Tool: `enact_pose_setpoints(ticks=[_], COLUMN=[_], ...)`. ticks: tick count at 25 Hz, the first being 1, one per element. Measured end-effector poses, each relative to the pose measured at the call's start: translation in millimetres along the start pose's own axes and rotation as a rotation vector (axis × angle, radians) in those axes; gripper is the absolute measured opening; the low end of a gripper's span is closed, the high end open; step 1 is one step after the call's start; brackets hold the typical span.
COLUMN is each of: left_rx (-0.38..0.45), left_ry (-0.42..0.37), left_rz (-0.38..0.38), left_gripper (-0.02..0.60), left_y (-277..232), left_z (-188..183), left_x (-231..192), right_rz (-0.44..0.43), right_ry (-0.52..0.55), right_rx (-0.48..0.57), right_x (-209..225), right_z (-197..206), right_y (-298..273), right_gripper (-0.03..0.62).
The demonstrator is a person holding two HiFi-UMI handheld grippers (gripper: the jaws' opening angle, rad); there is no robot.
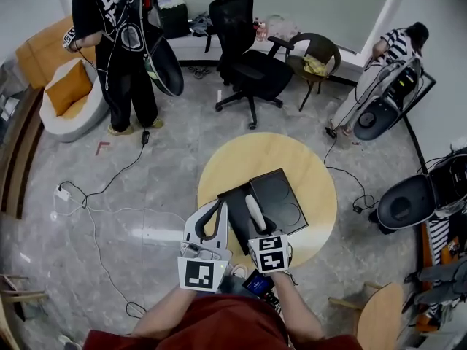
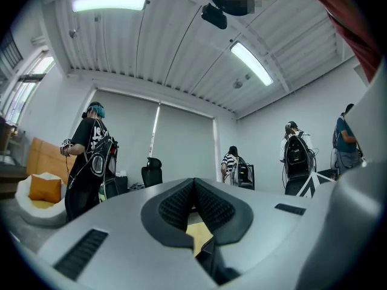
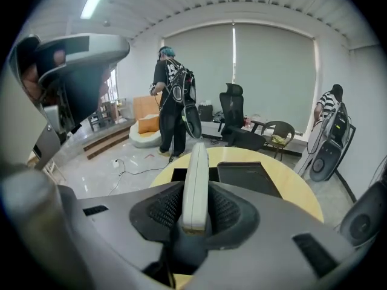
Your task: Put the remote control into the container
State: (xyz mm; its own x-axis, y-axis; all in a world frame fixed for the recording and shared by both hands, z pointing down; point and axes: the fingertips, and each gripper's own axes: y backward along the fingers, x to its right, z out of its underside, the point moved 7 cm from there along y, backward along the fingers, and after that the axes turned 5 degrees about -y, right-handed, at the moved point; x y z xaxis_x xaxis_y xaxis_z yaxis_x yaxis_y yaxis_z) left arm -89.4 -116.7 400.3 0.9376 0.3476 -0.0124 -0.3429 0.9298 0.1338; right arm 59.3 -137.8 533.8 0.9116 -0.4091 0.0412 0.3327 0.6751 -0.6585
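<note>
A white remote control (image 1: 254, 211) is held on its edge by my right gripper (image 1: 260, 228), which is shut on its near end. In the right gripper view the remote (image 3: 195, 177) sticks forward from between the pads, pointing at the black container (image 3: 248, 177). In the head view it hangs over the open black container (image 1: 281, 199) in the middle of the round wooden table (image 1: 306, 166). My left gripper (image 1: 219, 211) hovers just left of the container. Its ribbed pads (image 2: 208, 209) meet with nothing between them.
A black office chair (image 1: 244, 57) and a wicker chair (image 1: 315, 57) stand beyond the table. A person in black (image 1: 120, 49) stands at the back left, another person (image 1: 398, 46) at the back right. Cables (image 1: 95, 195) trail over the floor to the left.
</note>
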Motion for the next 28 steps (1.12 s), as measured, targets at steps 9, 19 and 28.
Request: enact_pose_setpoints(ticks=[9, 19, 28], left_rx=[0.024, 0.016, -0.002], left_ry=[-0.018, -0.021, -0.008], left_rz=[-0.042, -0.064, -0.076], left_gripper=[0.015, 0.015, 0.015], left_y=[6.5, 6.5, 7.1], left_z=[-3.1, -2.4, 6.0], left_x=[-10.7, -22.7, -27.3], right_rz=[-0.01, 0.012, 0.003], right_ry=[0.012, 0.036, 0.051], right_rx=[-0.097, -0.214, -0.288], right_x=[-7.3, -7.1, -10.1], right_z=[17.9, 34.6, 46.5], right_y=[-37.3, -72.5, -94.8], right_gripper=[0.12, 0.12, 0.12])
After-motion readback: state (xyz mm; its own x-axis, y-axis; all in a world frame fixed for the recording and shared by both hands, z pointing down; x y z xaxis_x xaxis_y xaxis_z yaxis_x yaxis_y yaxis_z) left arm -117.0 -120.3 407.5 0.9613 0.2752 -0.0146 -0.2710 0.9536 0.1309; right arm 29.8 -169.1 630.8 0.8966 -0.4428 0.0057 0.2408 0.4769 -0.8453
